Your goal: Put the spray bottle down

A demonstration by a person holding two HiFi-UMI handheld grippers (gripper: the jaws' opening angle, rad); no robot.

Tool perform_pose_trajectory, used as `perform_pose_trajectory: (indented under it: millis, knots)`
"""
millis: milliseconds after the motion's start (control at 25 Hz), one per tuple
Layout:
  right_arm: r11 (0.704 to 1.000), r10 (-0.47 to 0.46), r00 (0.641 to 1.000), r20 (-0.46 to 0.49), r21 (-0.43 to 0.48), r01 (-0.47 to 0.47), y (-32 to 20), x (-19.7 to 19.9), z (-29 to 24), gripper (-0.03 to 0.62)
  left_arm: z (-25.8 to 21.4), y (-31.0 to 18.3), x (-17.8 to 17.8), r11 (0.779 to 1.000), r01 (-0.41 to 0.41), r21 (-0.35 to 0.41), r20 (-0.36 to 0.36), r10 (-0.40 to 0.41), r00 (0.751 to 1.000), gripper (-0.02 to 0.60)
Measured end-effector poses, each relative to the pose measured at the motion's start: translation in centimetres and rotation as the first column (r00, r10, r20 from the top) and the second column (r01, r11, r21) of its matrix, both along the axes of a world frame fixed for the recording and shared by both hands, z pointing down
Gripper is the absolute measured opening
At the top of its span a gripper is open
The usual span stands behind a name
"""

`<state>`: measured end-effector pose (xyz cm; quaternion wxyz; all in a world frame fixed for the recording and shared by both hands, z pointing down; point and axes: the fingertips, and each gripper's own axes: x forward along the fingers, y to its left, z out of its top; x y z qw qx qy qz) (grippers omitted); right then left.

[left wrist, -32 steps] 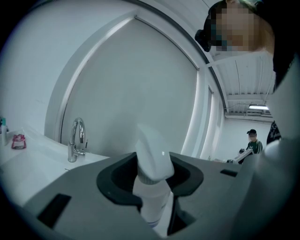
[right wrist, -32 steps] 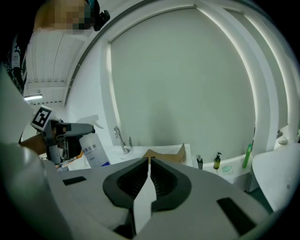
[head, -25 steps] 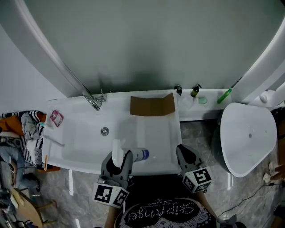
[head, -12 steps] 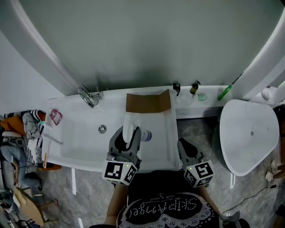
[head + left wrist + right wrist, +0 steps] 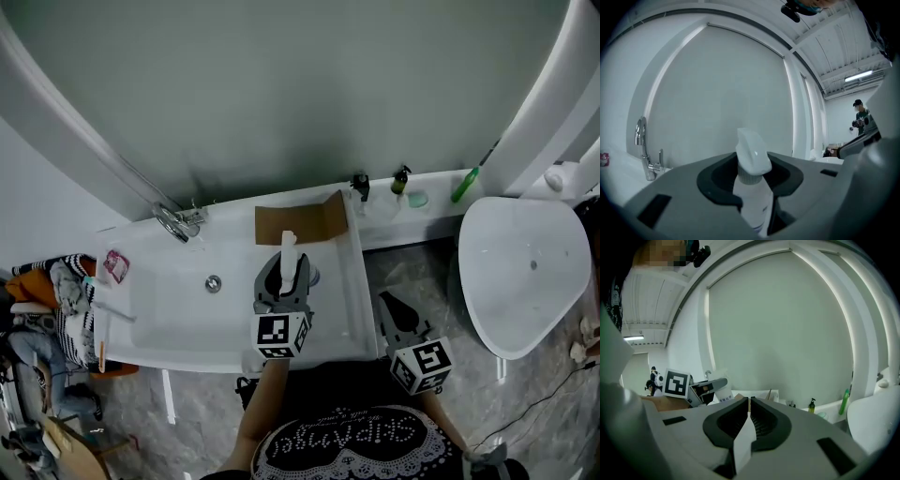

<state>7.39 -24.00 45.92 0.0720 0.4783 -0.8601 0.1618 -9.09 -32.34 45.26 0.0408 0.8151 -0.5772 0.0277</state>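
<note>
In the head view my left gripper [image 5: 285, 269] is shut on the white spray bottle [image 5: 289, 247], over the right part of the white sink [image 5: 169, 309], just in front of a brown cardboard piece [image 5: 300, 223]. The bottle's spray head points away from me. In the left gripper view the bottle [image 5: 752, 187] stands between the jaws, its neck clamped. My right gripper [image 5: 388, 306] hangs off the sink's right front corner, jaws together, and a thin white sliver shows between them [image 5: 743, 437]. The right gripper view also catches the left gripper [image 5: 707, 388] and the bottle [image 5: 723, 393].
A faucet [image 5: 174, 223] stands at the sink's back left and a drain [image 5: 214, 282] in its middle. Small bottles [image 5: 401, 180] and a green bottle [image 5: 466, 186] line the back ledge. A white rounded fixture [image 5: 525, 272] is at the right. Clothes [image 5: 61, 286] lie at the left.
My left gripper has carried the spray bottle from the sink's front edge forward and to the right, up to the cardboard. The right gripper has hardly moved.
</note>
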Motion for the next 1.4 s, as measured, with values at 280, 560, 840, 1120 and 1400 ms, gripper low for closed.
perform_pose_trajectory:
  millis: [280,560,840,1120,1400]
  knots:
    - [1.0,0.006,1.0,-0.01,-0.002,-0.006,-0.1,0.2,-0.1,0.029,1.6,-0.5,2.3,0.997,-0.068,0.033,0.064,0.066,0.996,0.15]
    - [1.0,-0.022,0.999,-0.025,-0.013,0.022,0.0,-0.5,0.3,0.029,2.1,-0.9,3.2,0.992,-0.123,0.027,0.082,0.121,0.989,0.153]
    - [0.999,-0.032,0.999,-0.029,-0.013,0.032,0.1,-0.8,0.4,0.029,1.8,-1.0,3.3,0.996,-0.092,0.015,0.112,0.089,0.99,0.155]
    - [0.999,-0.041,0.999,-0.033,-0.001,0.041,0.2,-0.9,0.2,0.029,2.8,-0.6,3.3,0.99,-0.13,-0.053,0.092,0.135,0.987,0.156]
    - [0.999,-0.052,0.998,-0.038,0.005,0.052,0.3,-0.9,0.0,0.029,2.2,0.4,2.8,0.991,-0.113,-0.069,0.096,0.119,0.988,0.156]
